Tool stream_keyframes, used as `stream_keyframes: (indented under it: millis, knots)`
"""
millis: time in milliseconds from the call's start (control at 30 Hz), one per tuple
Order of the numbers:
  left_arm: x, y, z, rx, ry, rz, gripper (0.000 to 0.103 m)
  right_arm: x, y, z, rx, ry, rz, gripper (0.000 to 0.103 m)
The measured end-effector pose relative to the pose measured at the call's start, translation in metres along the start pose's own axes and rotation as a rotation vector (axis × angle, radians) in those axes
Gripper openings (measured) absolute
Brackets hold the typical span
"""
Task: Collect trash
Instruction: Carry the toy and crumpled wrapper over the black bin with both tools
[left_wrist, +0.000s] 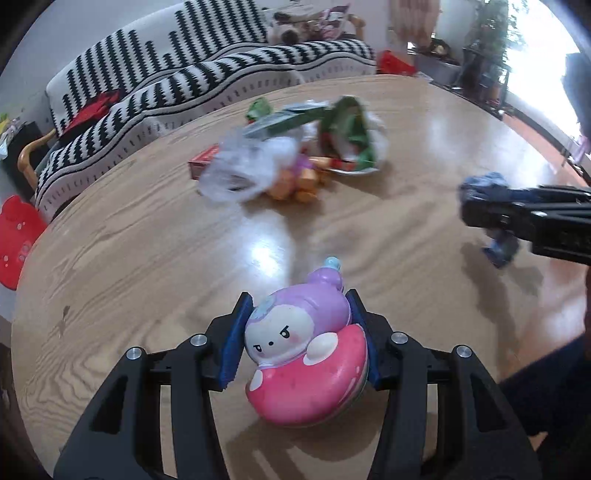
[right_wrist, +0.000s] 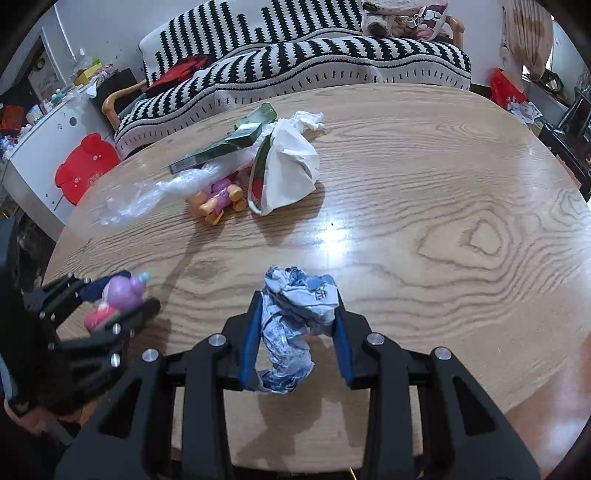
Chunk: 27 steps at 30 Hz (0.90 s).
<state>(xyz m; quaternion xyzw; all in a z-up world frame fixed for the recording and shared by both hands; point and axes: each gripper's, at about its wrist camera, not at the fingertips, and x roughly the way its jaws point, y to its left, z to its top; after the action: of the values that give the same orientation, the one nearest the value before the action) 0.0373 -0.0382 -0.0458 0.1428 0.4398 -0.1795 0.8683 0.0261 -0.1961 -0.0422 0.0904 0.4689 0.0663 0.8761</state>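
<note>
Right wrist: right gripper (right_wrist: 298, 325) clamps wrapper (right_wrist: 295, 325); left gripper (left_wrist: 301, 339) grips toy (left_wrist: 303, 354), probably carrying; next needs a bin, unseen.

Round wooden table (right_wrist: 424, 184) bears plastic wrap (right_wrist: 147, 195), toy figure (right_wrist: 218, 201), white bag (right_wrist: 291, 166).

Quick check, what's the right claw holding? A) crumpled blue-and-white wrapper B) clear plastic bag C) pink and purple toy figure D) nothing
A: the right claw is shut on the crumpled blue-and-white wrapper, held between its blue pads above the table; the pink and purple toy is in the left claw.
</note>
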Motion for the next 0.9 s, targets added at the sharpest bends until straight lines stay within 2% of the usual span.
stream_keyframes:
  millis: [233, 467, 567, 700, 833, 900]
  knots:
    - [-0.035, -0.029, -0.023, 0.028, -0.025, -0.054, 0.051, -0.047, 0.004, -0.046, -0.051, 0.023, 0.047, 0.035]
    - [-0.066, -0.072, -0.056, 0.064, -0.034, -0.108, 0.051, -0.09, 0.0, -0.123, -0.057, 0.054, 0.075, 0.035]
    - [-0.068, -0.089, -0.081, 0.089, 0.006, -0.144, 0.051, -0.094, -0.006, -0.156, -0.031, 0.099, 0.083, 0.035]
    - [-0.056, -0.116, -0.117, 0.13, 0.118, -0.205, 0.051, -0.088, -0.02, -0.191, 0.024, 0.179, 0.103, 0.035]
    - [-0.042, -0.13, -0.139, 0.159, 0.194, -0.229, 0.051, -0.076, -0.027, -0.223, 0.07, 0.262, 0.13, 0.035]
    - [-0.036, -0.133, -0.144, 0.156, 0.228, -0.243, 0.051, -0.072, -0.026, -0.23, 0.076, 0.274, 0.134, 0.035]
